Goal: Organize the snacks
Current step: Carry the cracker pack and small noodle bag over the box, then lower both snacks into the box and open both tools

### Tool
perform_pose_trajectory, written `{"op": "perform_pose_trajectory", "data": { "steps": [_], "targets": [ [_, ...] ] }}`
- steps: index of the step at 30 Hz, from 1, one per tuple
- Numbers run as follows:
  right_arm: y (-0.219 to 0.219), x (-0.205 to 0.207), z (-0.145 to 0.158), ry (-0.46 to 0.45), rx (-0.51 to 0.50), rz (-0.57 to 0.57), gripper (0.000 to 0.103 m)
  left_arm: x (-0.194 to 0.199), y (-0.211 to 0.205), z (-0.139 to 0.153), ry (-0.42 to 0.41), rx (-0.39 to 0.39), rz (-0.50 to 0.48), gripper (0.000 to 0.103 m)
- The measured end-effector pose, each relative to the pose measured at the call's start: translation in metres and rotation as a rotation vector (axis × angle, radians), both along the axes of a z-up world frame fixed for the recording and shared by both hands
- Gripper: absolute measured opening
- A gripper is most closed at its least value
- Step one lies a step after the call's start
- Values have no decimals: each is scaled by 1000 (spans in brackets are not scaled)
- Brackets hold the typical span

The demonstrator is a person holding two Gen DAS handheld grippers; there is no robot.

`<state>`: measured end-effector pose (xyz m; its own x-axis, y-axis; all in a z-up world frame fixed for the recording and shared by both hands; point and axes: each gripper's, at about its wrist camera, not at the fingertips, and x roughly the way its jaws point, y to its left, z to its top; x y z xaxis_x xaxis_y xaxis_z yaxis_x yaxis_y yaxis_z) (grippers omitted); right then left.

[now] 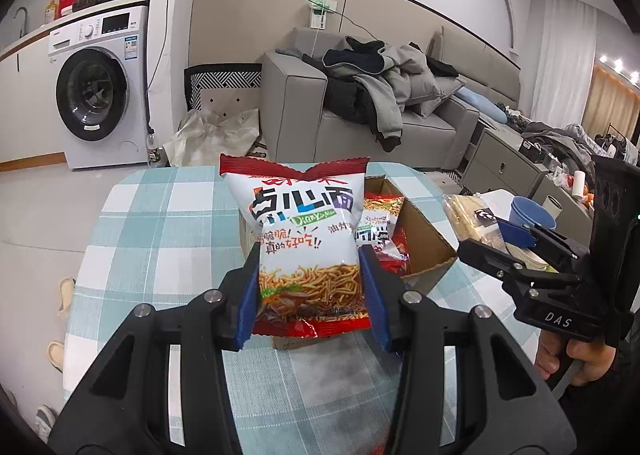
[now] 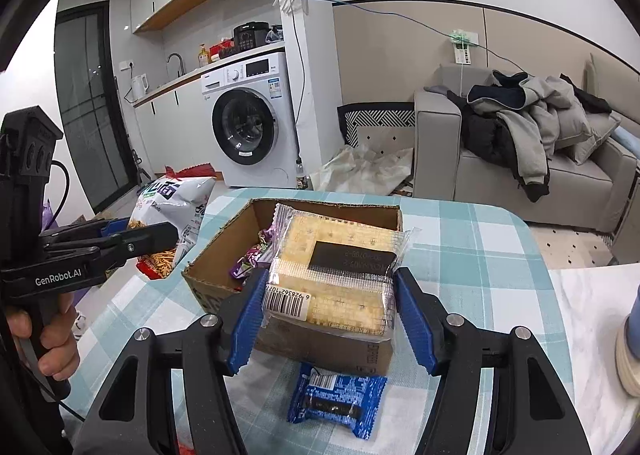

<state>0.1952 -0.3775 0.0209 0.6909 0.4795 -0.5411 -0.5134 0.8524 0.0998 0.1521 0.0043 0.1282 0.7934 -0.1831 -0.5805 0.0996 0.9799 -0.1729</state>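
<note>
puffy glossy noodle bag (image 1: 308, 251), clear cracker pack (image 2: 334, 279), corrugated box (image 2: 320, 347).

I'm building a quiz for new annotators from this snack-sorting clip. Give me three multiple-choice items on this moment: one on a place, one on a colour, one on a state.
1. Where does the small blue snack packet lie?
A. Inside the cardboard box
B. On the checked tablecloth in front of the box
C. On the sofa

2. What colour are the pads on the gripper fingers?
A. Blue
B. Yellow
C. White

3. What is the state of the right gripper?
A. Open and empty
B. Closed on a clear-wrapped cracker pack
C. Closed on a cup

Key: 1 B, the blue packet lies on the tablecloth, outside the cardboard box. 2 A, the fingers carry blue pads. 3 B, the right gripper grips the cracker pack on both sides, while the left gripper holds the noodle snack bag.
</note>
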Motion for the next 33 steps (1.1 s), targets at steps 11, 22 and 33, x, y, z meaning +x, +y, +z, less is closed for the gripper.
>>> {"op": "perform_pose_trajectory", "data": {
  "steps": [11, 22, 33],
  "targets": [
    [17, 30, -16, 24, -29, 34, 64, 53, -15, -21, 48, 14, -32, 42],
    [31, 52, -34, 50, -62, 67, 64, 92, -19, -47, 93, 21, -51, 42],
    [42, 66, -49, 56, -115, 81, 64, 116, -26, -70, 125, 39, -73, 42]
  ]
}}
